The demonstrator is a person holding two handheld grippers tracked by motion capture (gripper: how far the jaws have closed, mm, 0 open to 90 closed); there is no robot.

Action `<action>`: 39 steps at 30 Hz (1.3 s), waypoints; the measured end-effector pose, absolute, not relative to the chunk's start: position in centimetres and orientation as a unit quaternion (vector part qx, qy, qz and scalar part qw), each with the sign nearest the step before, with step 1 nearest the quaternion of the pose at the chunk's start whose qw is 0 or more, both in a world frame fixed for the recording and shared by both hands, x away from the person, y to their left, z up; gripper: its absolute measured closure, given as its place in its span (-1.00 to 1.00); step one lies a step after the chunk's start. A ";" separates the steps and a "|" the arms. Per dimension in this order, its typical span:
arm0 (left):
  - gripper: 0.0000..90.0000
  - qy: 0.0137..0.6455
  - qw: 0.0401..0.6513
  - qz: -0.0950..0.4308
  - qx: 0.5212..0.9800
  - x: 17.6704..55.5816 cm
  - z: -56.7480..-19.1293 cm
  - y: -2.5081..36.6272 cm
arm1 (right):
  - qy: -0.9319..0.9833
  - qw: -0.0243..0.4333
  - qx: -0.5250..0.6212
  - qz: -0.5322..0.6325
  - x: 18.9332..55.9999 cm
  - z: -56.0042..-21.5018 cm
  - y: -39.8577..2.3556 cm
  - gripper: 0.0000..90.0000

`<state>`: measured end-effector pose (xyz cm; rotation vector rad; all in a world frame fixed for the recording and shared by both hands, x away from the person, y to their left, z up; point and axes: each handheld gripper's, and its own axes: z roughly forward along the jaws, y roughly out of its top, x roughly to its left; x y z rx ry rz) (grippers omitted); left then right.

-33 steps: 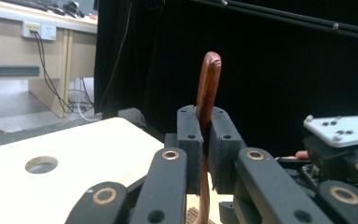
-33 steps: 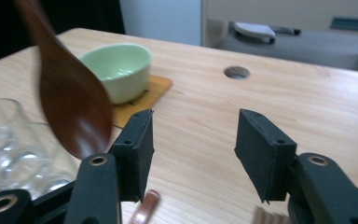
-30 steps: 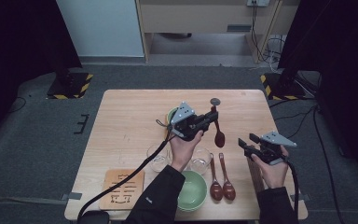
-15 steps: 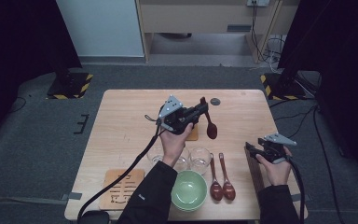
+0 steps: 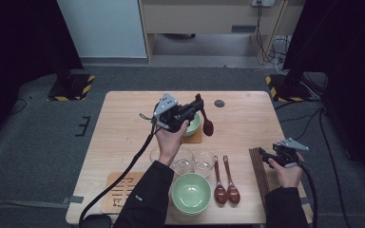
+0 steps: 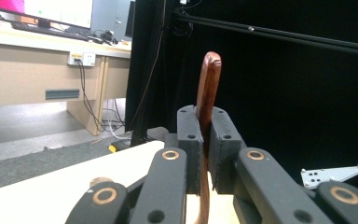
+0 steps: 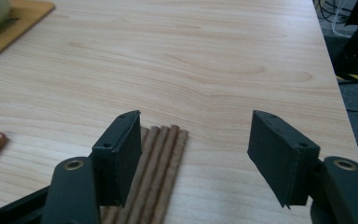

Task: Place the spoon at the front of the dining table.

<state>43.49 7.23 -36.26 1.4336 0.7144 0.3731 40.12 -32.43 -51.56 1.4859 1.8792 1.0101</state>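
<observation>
the left gripper [image 5: 196,107] is clamped on a dark wooden spoon [image 5: 206,121], holding it above the small green bowl [image 5: 193,125], bowl-end hanging down. the right gripper [image 7: 193,154], jaws just opening with nothing between them, hovers over what looks like a slatted mat [image 7: 161,173], well right of that bowl.

bowl [image 5: 191,194] front | two glasses [image 5: 194,161] | spoons [image 5: 225,190], probably wooden

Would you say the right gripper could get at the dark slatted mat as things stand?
Probably yes. The right gripper, whose jaws have just been opening, is empty and sits right at the slatted mat, which lies flat on the table. Nothing stands between them. The left gripper is busy farther off, clamped on a wooden spoon.
</observation>
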 end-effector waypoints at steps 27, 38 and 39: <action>0.87 0.356 0.665 0.192 0.628 46.2 -37.4 10.0 | 0.703 0.259 0.572 0.333 40.4 -53.9 -34.4 -0.32; 0.87 0.364 0.662 0.202 0.624 47.1 -37.7 10.7 | 0.708 0.257 0.574 0.322 40.4 -53.9 -34.5 -0.36; 0.87 0.365 0.662 0.203 0.623 47.2 -37.7 10.8 | 0.709 0.257 0.573 0.321 40.4 -53.9 -34.5 -0.36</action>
